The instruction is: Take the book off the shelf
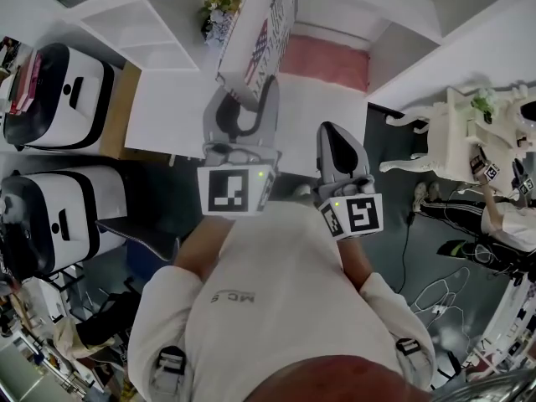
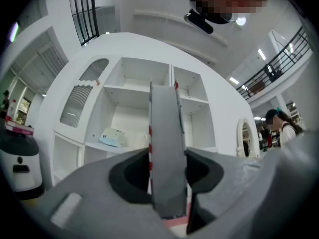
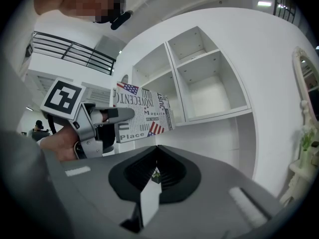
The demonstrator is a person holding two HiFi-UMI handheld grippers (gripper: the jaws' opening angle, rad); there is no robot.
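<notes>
The book [image 1: 266, 32], its cover printed with newspaper text and flags, is out in front of the white shelf unit [image 1: 167, 23]. My left gripper [image 1: 247, 95] is shut on its lower edge. In the left gripper view the book [image 2: 167, 143] stands edge-on between the jaws of the left gripper [image 2: 168, 176], with the shelf's cubbies [image 2: 129, 98] behind it. The right gripper view shows the book [image 3: 142, 114] in the left gripper [image 3: 117, 116], apart from the shelf [image 3: 199, 83]. My right gripper [image 1: 339, 141] stays beside it, jaws together and holding nothing [image 3: 156, 151].
Two white and black machines [image 1: 54, 99] [image 1: 42, 216] stand at the left. A white ornate table [image 1: 461, 141] and a person [image 1: 502, 220] are at the right, with cables on the floor. A flower pot [image 1: 219, 11] and a small pale object [image 2: 113, 137] sit in shelf cubbies.
</notes>
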